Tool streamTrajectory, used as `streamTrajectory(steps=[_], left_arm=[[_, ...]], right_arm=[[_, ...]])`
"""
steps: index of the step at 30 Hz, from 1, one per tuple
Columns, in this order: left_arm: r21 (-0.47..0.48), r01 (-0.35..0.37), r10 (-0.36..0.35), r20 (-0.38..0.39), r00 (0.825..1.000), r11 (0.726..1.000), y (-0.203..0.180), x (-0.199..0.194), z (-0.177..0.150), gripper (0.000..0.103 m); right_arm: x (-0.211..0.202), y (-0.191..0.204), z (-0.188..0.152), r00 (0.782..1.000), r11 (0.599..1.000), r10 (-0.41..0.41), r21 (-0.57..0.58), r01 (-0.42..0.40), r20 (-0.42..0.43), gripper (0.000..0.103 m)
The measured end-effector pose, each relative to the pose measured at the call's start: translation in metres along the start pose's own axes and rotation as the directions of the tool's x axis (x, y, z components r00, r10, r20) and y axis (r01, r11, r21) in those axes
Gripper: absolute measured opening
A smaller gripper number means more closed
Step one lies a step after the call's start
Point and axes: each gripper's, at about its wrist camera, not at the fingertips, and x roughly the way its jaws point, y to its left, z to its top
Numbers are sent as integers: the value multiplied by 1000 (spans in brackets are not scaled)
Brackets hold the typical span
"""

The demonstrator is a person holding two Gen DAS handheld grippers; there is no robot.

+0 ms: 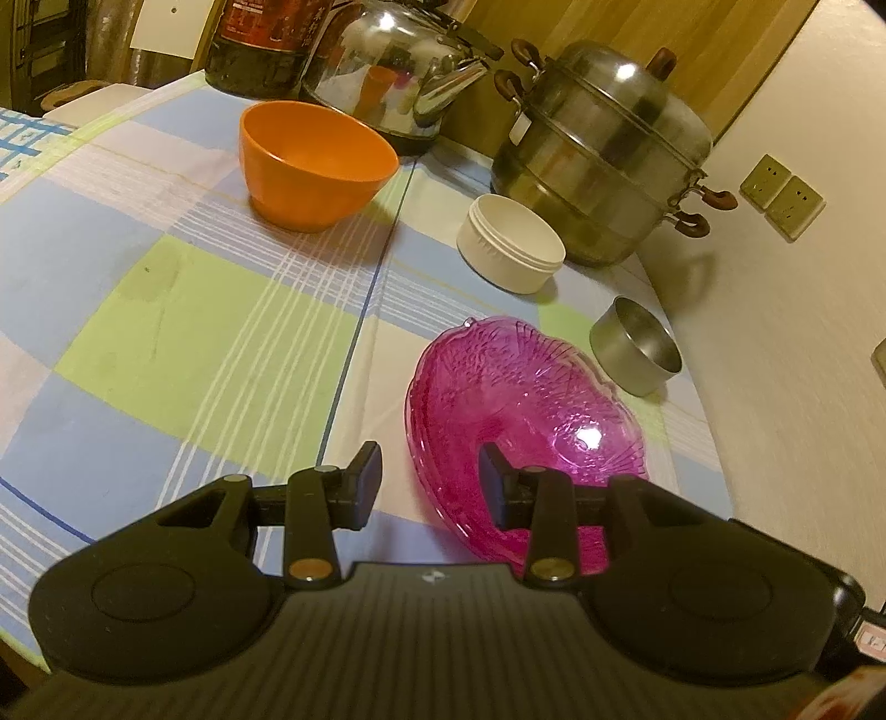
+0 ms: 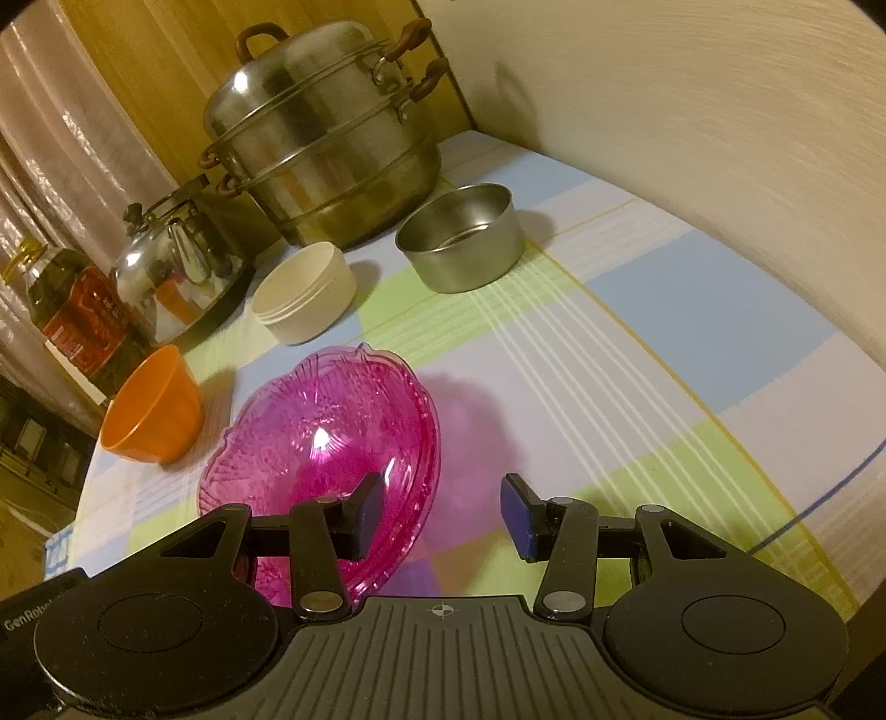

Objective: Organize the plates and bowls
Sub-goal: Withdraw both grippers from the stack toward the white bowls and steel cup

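Note:
A pink glass plate (image 1: pixel 520 410) lies on the checked tablecloth; it also shows in the right wrist view (image 2: pixel 321 437). My left gripper (image 1: pixel 429 487) is open, its jaws straddling the plate's near left rim. My right gripper (image 2: pixel 443 509) is open, its left finger (image 2: pixel 365 509) over the plate's right rim. An orange bowl (image 1: pixel 315 160) stands further back, also in the right wrist view (image 2: pixel 152 410). A white round container (image 1: pixel 509 243) and a small steel bowl (image 1: pixel 637 349) stand beyond the plate; they also show in the right wrist view, the container (image 2: pixel 304 291) and the steel bowl (image 2: pixel 462 238).
A steel steamer pot (image 1: pixel 603 149) (image 2: pixel 326 144), a kettle (image 1: pixel 398 66) (image 2: pixel 177 260) and a dark oil bottle (image 1: pixel 266 44) (image 2: pixel 83 315) stand at the back. A wall (image 1: pixel 792 332) borders the table on one side.

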Motion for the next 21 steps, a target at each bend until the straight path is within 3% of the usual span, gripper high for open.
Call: streamTrajectory(steps=[21], left_arm=[[74, 69, -69, -7, 998, 995, -23, -23, 25, 35]], right_arm=[[-31, 20, 11, 999, 999, 28, -38, -27, 33, 47]])
